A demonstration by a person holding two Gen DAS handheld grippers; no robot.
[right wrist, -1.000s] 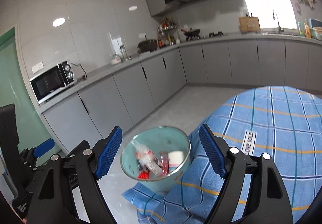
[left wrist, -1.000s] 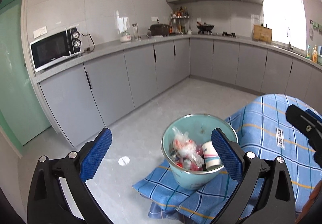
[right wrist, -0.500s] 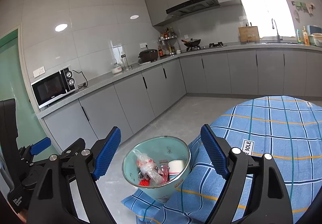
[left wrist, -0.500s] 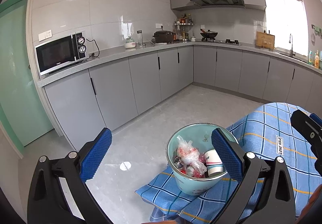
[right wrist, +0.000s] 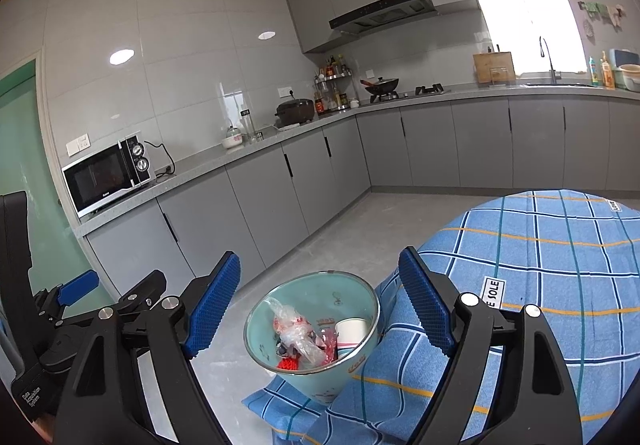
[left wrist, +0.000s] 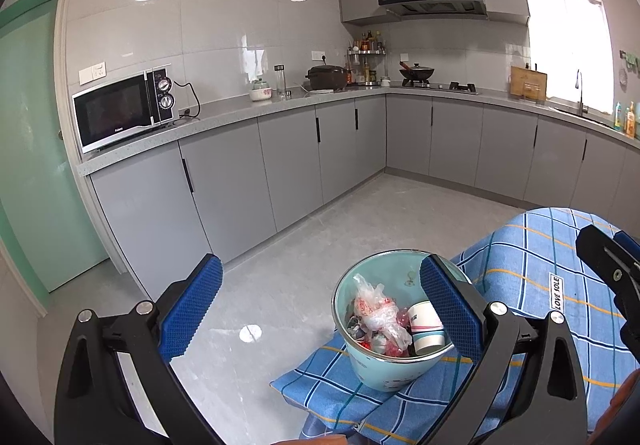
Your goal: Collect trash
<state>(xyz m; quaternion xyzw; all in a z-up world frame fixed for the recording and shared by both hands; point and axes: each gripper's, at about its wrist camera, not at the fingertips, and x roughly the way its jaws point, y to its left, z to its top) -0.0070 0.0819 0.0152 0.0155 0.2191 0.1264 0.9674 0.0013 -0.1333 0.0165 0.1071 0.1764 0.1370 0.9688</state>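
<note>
A pale green bucket [left wrist: 394, 359] holding crumpled plastic wrappers [left wrist: 376, 319] and a paper cup [left wrist: 426, 327] sits on the checked-cloth table [right wrist: 540, 265] edge. Left tool [left wrist: 320, 319] and right tool [right wrist: 320, 301] hover wide open, empty, near it.

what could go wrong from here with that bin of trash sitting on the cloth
1. The mint-green bin sits tilted on a fold of the blue checked cloth that hangs past the table edge; it could tip or slide to the floor.
2. The crumpled plastic wrapper and paper cup lie loose inside, so a tip would spill them.
3. Both the left gripper and right gripper are open and hold nothing; a careless move might nudge the bin.
</note>
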